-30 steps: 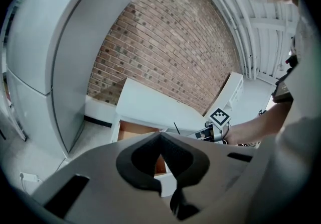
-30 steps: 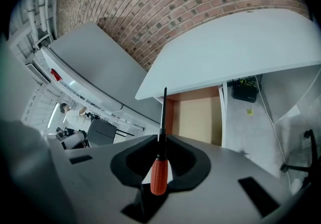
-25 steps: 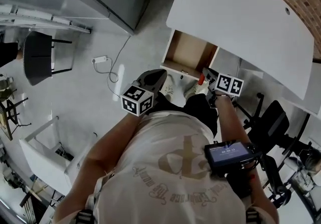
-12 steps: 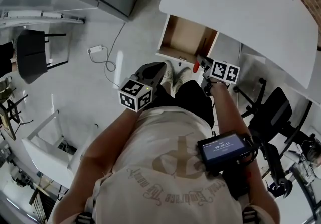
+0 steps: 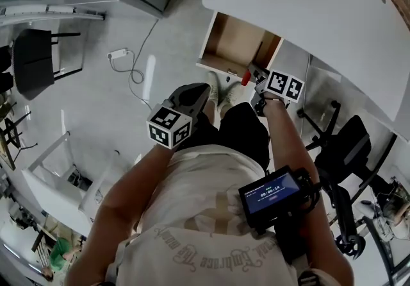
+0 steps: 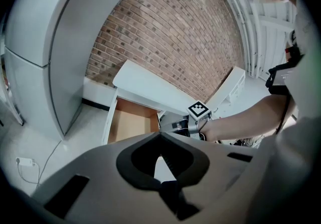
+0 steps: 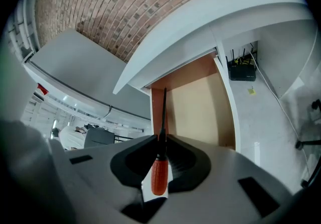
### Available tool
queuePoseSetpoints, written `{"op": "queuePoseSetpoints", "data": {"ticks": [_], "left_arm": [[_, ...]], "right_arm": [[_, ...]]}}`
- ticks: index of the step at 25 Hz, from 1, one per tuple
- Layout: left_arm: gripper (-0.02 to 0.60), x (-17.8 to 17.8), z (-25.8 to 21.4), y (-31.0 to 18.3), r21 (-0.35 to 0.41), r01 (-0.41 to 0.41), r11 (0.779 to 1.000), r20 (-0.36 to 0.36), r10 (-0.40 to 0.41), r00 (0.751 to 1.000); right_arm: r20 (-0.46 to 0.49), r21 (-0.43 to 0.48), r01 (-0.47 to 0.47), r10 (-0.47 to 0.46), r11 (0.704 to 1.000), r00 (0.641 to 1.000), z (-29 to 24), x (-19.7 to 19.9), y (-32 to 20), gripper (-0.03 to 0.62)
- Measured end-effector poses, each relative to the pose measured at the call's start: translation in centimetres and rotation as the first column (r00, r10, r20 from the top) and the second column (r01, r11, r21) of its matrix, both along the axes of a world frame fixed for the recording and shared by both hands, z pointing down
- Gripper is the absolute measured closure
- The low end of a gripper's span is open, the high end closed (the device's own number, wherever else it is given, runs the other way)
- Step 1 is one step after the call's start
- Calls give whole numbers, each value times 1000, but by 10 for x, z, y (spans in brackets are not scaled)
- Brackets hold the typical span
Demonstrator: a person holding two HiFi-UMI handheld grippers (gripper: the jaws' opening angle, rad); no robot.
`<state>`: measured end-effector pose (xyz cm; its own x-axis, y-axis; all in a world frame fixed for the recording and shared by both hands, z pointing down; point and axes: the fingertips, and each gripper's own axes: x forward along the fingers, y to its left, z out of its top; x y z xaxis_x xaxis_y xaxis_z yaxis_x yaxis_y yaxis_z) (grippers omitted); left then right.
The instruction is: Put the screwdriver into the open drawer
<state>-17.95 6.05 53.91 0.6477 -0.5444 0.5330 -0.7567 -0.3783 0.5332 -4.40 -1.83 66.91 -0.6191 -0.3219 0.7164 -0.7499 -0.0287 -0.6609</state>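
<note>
Item one: right gripper [image 7: 161, 153], held in our right hand. Its jaws are clamped on the screwdriver [image 7: 159, 175]. The orange-red handle sits behind the clamping point, toward the camera. The thin black shaft runs out past the jaw tips, against the open drawer [image 7: 198, 107].

In the head view the right gripper [image 5: 254, 79] is just at the front edge of the drawer [image 5: 234, 41]. The handle of the screwdriver [image 5: 246, 77] shows red beside that front edge. The tool is not lying in the drawer.

Item two: left gripper [image 6: 160, 160], held in our left hand. Its jaw tips are together and nothing is between them. In the head view the left gripper [image 5: 204, 93] is over the floor, apart from the drawer and nearer our body.

Item three: drawer [image 6: 131, 122], pulled out from under the white bench [image 5: 301, 15], with a bare, pale wood bottom.

Item four: surroundings.
- A brick wall [image 6: 165, 32] stands behind the bench.
- A black chair [image 5: 35, 60] stands well to the left.
- A white cable [image 5: 138, 70] lies on the floor.
- A screen device [image 5: 272, 192] is strapped on our right forearm.
</note>
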Motion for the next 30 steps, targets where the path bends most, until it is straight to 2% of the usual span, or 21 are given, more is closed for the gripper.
{"op": "queuePoseSetpoints", "data": {"ticks": [8,18,30], "left_arm": [[561,3,25,4,-37,38,999,2,-38,999],[561,-5,46,4,-81,87,993,-6,-88,996],[561,-10,68,-5,-137,166,977,-12,-169,985]], "right_arm": [[17,-19,-24,24,1000,1000,33,-5,-22,525],[-13,-52,-38,37,998,999,78,-15,-48,525],[-98,-124,25,-37,992,994,135,-24,-70,525]]}}
